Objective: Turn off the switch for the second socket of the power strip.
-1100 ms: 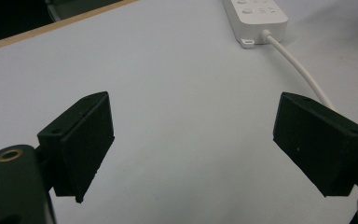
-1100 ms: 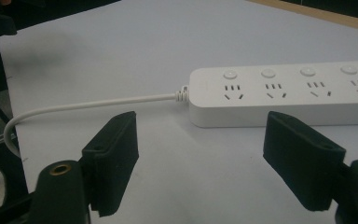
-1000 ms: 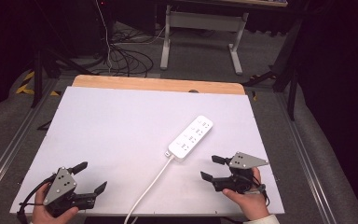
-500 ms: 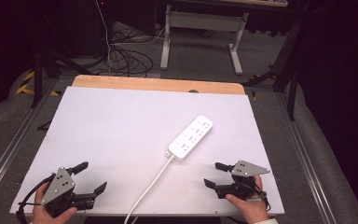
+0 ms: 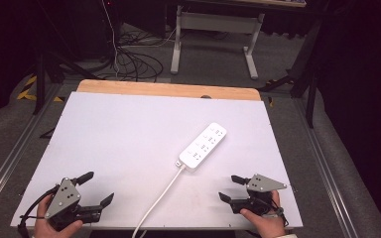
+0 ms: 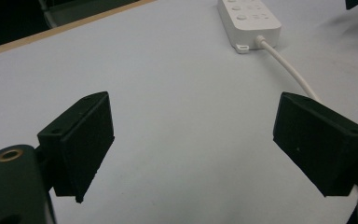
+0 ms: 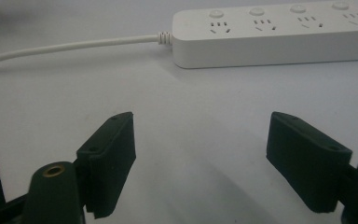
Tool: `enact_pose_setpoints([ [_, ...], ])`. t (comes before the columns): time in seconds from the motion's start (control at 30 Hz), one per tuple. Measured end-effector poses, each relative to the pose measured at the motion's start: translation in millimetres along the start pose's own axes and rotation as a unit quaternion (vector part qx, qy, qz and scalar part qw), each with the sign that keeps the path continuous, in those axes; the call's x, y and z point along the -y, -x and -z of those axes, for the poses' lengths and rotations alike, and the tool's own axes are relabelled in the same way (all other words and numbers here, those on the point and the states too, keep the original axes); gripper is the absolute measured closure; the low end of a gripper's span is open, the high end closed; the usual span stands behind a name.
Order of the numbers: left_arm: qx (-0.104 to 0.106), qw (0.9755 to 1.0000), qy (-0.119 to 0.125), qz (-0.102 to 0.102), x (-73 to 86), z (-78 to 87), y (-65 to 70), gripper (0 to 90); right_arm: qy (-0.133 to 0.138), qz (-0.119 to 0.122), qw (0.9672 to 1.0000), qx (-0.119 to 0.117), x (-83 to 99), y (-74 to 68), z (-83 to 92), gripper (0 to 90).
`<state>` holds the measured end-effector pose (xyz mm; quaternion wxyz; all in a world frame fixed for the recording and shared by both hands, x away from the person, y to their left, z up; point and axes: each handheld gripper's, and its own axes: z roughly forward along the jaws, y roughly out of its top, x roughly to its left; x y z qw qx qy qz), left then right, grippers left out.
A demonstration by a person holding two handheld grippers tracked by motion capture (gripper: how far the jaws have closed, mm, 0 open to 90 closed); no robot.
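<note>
A white power strip [image 5: 203,146] lies diagonally right of the middle of the white table top [image 5: 129,134]. Its white cable [image 5: 158,201] runs from its near end down to the table's front edge. My left gripper [image 5: 98,187] rests near the front left corner, open, nothing between its jaws. In the left gripper view the left gripper [image 6: 191,154] faces bare table, with the strip [image 6: 249,16] and cable [image 6: 284,63] far ahead to the right. My right gripper [image 5: 231,188] sits near the front right corner, open and empty. In the right gripper view the right gripper [image 7: 200,163] points at the strip [image 7: 275,32].
A wooden strip [image 5: 168,90] borders the table's far edge. Beyond it stand a desk frame [image 5: 213,34] and loose cables [image 5: 129,54] on the floor. Metal rails [image 5: 10,158] run along both sides of the table.
My right gripper has drawn back toward the front edge and slightly right, away from the power strip. The left gripper has stayed where it was.
</note>
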<state>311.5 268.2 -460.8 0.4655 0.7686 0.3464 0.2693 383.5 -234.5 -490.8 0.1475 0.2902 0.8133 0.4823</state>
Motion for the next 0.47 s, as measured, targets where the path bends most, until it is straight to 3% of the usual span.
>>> enact_pose_setpoints([
  [0.17, 0.002, 0.9999, 0.001, 0.014, 0.8, -1.4, 0.1, 13.0, -0.001, -0.006, 1.0000, 0.000, 0.2, 2.0, 1.8, 24.0],
  [0.27, 0.004, 0.9999, -0.001, 0.012, 0.9, -2.4, 0.8, 13.0, -0.002, -0.006, 1.0000, 0.003, -0.2, 2.1, 2.7, 24.3],
  [0.47, -0.007, 0.9998, -0.008, 0.016, 1.5, -3.2, -0.1, 13.0, -0.008, 0.006, 0.9999, 0.009, -0.8, 0.5, 2.3, 24.9],
])
